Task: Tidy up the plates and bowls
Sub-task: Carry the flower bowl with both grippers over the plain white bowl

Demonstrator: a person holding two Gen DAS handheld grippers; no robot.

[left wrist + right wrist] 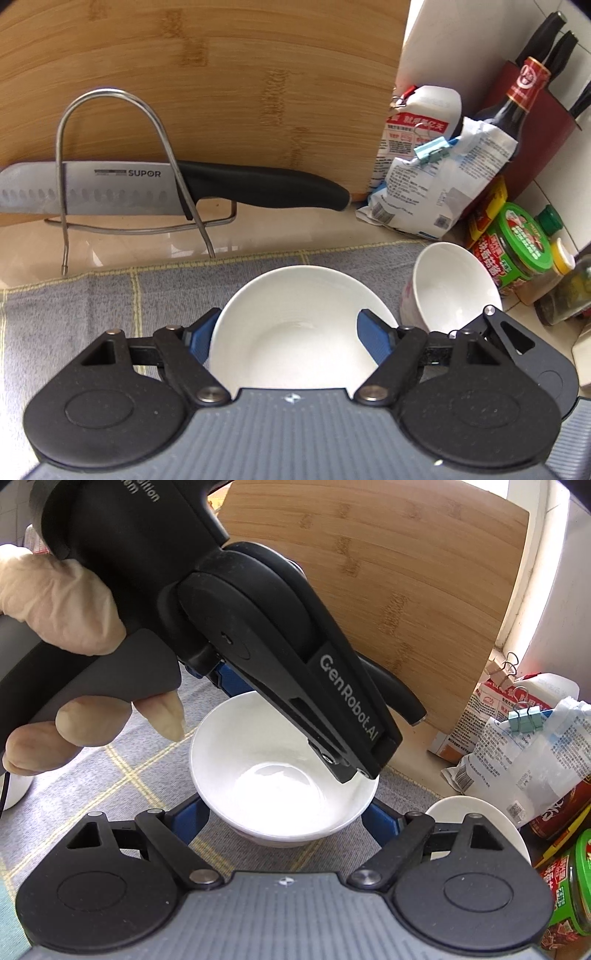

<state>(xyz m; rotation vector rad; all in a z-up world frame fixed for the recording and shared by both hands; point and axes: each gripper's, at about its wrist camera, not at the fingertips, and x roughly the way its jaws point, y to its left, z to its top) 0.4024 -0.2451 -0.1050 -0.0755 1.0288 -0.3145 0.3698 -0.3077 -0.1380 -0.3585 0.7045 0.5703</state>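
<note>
Counting two white bowls: one (pixel 295 325) between left tongs (pixel 291 341), another (pixel 452 286) beside it.

The bowl (pixel 295 325) is plain white. Under it lies a grey cloth (pixel 110 302) checked with thin yellow lines. Behind the cloth stand a honey-brown striped bamboo board (pixel 221 74) and a black-handled steel knife (pixel 147 184).

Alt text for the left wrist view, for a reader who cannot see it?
The left gripper straddles a white bowl on a grey checked cloth, blue pads at its rim. A second white bowl lies tilted to the right; a knife rests before a bamboo board.
</note>
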